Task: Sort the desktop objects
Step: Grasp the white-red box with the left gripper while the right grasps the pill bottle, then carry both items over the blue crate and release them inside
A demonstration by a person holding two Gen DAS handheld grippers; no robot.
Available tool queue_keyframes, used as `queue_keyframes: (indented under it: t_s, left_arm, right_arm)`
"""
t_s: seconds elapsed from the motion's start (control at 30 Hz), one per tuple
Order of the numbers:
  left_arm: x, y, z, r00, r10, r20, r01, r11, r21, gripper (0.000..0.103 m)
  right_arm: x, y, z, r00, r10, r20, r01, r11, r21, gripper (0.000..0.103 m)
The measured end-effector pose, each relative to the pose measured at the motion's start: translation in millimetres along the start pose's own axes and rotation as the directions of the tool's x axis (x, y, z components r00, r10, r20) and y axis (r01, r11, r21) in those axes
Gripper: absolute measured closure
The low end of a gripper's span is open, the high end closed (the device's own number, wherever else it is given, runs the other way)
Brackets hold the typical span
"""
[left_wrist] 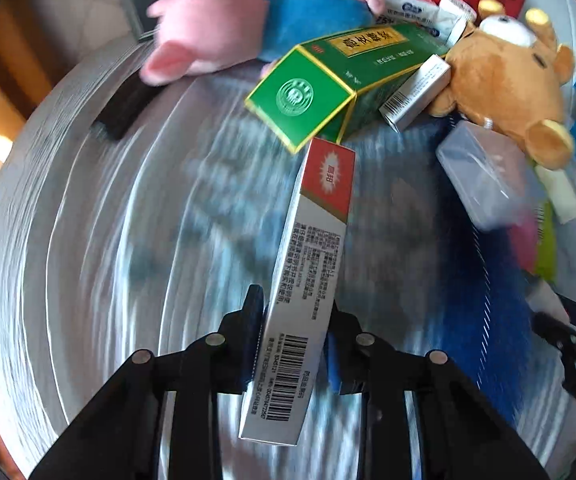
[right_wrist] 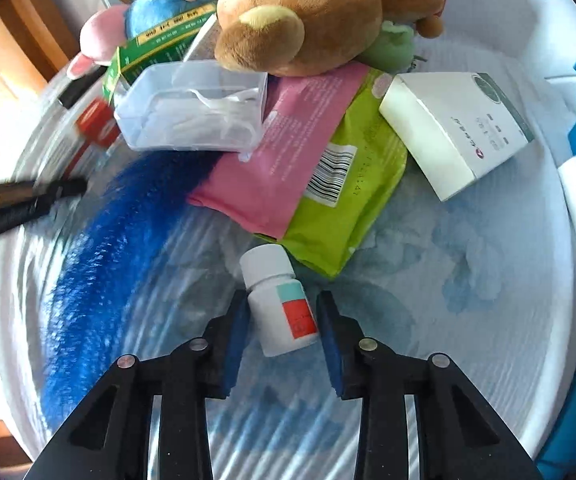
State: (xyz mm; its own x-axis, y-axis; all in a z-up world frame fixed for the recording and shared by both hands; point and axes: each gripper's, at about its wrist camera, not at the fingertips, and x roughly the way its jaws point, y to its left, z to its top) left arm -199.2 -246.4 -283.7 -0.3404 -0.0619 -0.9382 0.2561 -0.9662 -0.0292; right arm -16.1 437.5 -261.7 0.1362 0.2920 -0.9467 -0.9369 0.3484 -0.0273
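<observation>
Between left gripper (left_wrist: 294, 316) pads: flat rectangular carton (left_wrist: 306, 280).

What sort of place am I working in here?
Probably a home, at a cluttered white table being tidied. Signs: plush toys such as a brown bear, medicine boxes like the green carton, and a white pill bottle.

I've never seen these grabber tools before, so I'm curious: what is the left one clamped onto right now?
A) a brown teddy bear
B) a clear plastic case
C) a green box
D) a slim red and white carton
D: the left gripper has its pads pressed on both sides of the slim red and white carton.
</observation>
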Motion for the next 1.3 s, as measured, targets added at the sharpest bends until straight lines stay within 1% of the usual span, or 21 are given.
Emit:
queue_keyframes:
  t_s: [0.07,0.1,0.17,0.33,0.43,0.47,0.57,0.63,0.77,0.87,0.9,1.0,1.13,1.23,1.3]
  left_arm:
    - [-10,1,-13,1.0,0.002,0.01,-0.002,1.0,-0.014,0.076]
    - [-16,1,-19,1.0,0.005,0.015,-0.005,1.0,-0.017,0.076]
    - [-27,-1,-31,1.0,0.005,0.018,-0.004,1.0,-0.022,0.076]
    - [-53,0,-56,1.0,0.001,0.021,0.0,1.0,-0.03,0.076]
    - [-77,-2,-71,0.999,0.009,0.046,-0.008,0.999,-0.032,0.076]
    - [-79,-2,-70,0.999,0.01,0.052,-0.009,0.999,-0.032,0.076]
    - [-103,-9,-76,0.996,0.021,0.091,-0.018,0.999,-0.03,0.076]
    - [-117,-12,-77,0.992,0.022,0.125,-0.019,1.0,-0.025,0.076]
    - [-154,-28,-79,0.978,0.012,0.208,-0.013,1.0,0.003,0.076]
    - [-178,-46,-77,0.963,-0.002,0.268,-0.008,0.999,0.037,0.076]
    - [-187,-54,-76,0.956,-0.013,0.294,-0.003,0.999,0.053,0.076]
    - [-206,-72,-77,0.94,-0.035,0.339,0.007,0.996,0.084,0.076]
    - [-228,-99,-78,0.92,-0.068,0.387,0.014,0.99,0.14,0.076]
    - [-243,-116,-78,0.903,-0.096,0.419,0.026,0.985,0.17,0.076]
    - [-253,-129,-80,0.89,-0.119,0.44,0.033,0.979,0.199,0.076]
  right_arm:
    - [-8,3,-4,1.0,0.007,0.011,-0.007,1.0,-0.001,0.075]
    - [-12,5,-6,1.0,0.009,0.016,-0.009,1.0,-0.003,0.076]
    - [-21,11,-11,1.0,0.005,0.024,-0.005,1.0,-0.008,0.076]
    - [-40,21,-23,0.999,0.027,0.042,-0.027,1.0,-0.008,0.076]
    - [-58,24,-29,0.997,0.032,0.067,-0.031,0.999,-0.025,0.076]
    - [-62,23,-28,0.996,0.035,0.076,-0.033,0.999,-0.025,0.076]
    - [-77,31,-27,0.993,0.035,0.116,-0.032,0.999,-0.033,0.076]
    - [-100,29,-29,0.987,0.037,0.155,-0.032,0.999,-0.039,0.076]
    - [-136,33,-30,0.971,0.031,0.236,-0.021,0.999,-0.043,0.075]
    - [-170,30,-33,0.95,0.012,0.313,0.001,0.999,-0.041,0.075]
    - [-182,28,-34,0.94,0.005,0.341,0.009,0.999,-0.038,0.075]
    - [-213,25,-38,0.908,-0.028,0.417,0.042,0.999,-0.023,0.076]
    - [-250,17,-48,0.873,-0.073,0.482,0.076,0.997,0.014,0.075]
    - [-277,10,-60,0.838,-0.108,0.534,0.102,0.994,0.041,0.075]
    - [-293,5,-67,0.819,-0.127,0.559,0.116,0.992,0.055,0.075]
